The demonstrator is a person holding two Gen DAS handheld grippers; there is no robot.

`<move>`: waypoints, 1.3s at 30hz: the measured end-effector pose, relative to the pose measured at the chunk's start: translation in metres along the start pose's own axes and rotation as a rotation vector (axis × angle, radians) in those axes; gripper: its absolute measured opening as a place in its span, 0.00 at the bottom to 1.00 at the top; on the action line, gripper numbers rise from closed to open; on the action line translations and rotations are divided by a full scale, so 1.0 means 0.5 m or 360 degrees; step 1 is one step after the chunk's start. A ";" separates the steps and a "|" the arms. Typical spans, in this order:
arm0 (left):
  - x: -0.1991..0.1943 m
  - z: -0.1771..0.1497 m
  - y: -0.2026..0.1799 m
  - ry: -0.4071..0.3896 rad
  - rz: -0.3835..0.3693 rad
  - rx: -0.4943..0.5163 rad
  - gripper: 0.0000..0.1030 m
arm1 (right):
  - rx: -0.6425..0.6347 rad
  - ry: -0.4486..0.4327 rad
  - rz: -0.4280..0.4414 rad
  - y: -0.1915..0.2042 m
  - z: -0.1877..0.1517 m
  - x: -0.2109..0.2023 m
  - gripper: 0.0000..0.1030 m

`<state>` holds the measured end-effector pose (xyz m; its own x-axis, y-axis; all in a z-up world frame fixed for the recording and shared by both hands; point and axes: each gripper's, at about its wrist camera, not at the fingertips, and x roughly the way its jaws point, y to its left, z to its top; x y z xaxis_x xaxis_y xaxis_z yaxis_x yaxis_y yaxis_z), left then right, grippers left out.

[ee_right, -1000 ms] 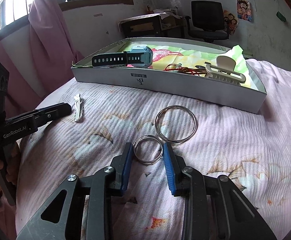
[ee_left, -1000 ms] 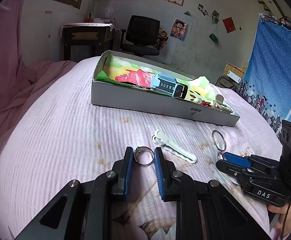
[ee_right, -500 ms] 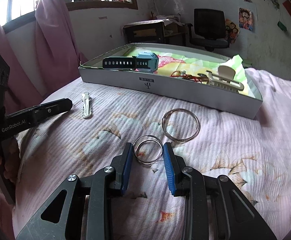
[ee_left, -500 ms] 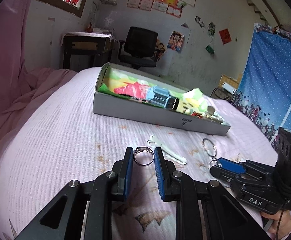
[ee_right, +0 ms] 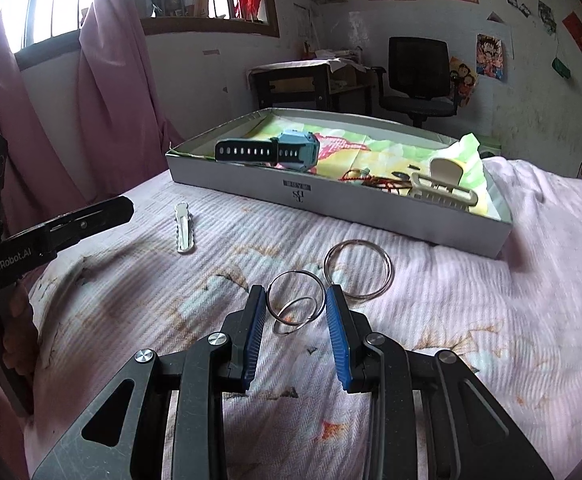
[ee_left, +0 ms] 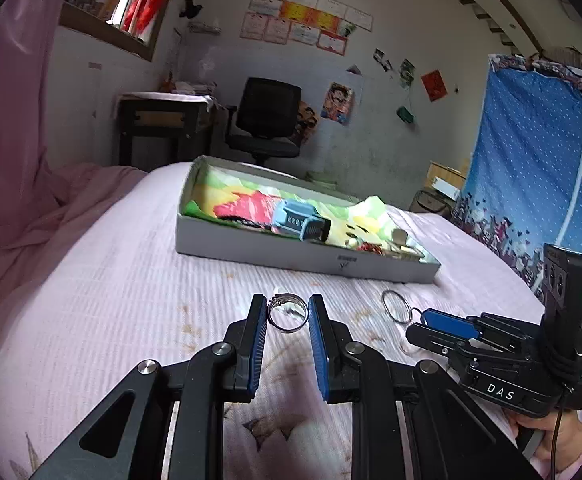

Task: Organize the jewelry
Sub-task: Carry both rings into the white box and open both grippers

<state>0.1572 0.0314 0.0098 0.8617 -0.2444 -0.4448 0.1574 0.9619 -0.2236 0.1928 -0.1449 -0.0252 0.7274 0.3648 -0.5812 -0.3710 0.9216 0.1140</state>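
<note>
A: What does the left gripper (ee_left: 287,316) hold?

B: A thin metal ring (ee_left: 287,314), pinched between its blue ribbed jaws above the pink quilted bed (ee_left: 91,280).

A: And the right gripper (ee_right: 296,308)?

B: Its jaws clamp linked wire hoops (ee_right: 296,300) (one small, one wider); a larger hoop (ee_right: 358,275) lies just beside. A white scalloped clip (ee_right: 182,229) rests near the shallow grey cardboard box (ee_right: 331,204).
</note>
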 end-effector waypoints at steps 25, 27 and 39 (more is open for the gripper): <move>0.167 0.169 -0.011 0.0068 0.0183 -0.0012 0.20 | 0.0034 -0.0296 -0.0084 -0.028 0.177 0.060 0.27; 0.185 0.166 -0.013 0.0105 0.0206 -0.0007 0.20 | 0.0075 -0.0283 -0.0113 -0.044 0.179 0.078 0.27; 0.244 0.156 -0.004 0.0310 0.0274 -0.0036 0.20 | 0.0180 -0.0142 -0.0131 -0.082 0.164 0.144 0.27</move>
<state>0.2998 0.0092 0.0234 0.7652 -0.0986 -0.6362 0.0040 0.9889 -0.1484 0.3076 -0.1455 -0.0059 0.8031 0.2930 -0.5188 -0.2445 0.9561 0.1616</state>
